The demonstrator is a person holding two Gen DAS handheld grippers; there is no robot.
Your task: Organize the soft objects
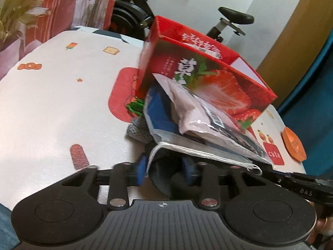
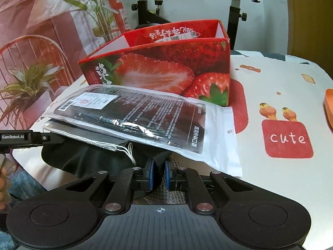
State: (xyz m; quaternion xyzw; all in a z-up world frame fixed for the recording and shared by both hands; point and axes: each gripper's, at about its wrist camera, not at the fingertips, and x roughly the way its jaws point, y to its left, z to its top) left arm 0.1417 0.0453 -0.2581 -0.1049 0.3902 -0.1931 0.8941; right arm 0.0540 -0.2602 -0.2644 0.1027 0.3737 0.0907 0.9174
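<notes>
Dark cloth (image 2: pixel 68 156) pinched in right gripper (image 2: pixel 159 171) — left gripper (image 1: pixel 164 168) straddling it.

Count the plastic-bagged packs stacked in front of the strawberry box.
2 visible: the black face mask pack lies on top, leaning against the strawberry box; a clear bag sits directly under it, above dark fabric. More may be hidden beneath.

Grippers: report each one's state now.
Left gripper: jaws around the black cloth; grip cannot be told.
Right gripper: closed on the black cloth.
</notes>
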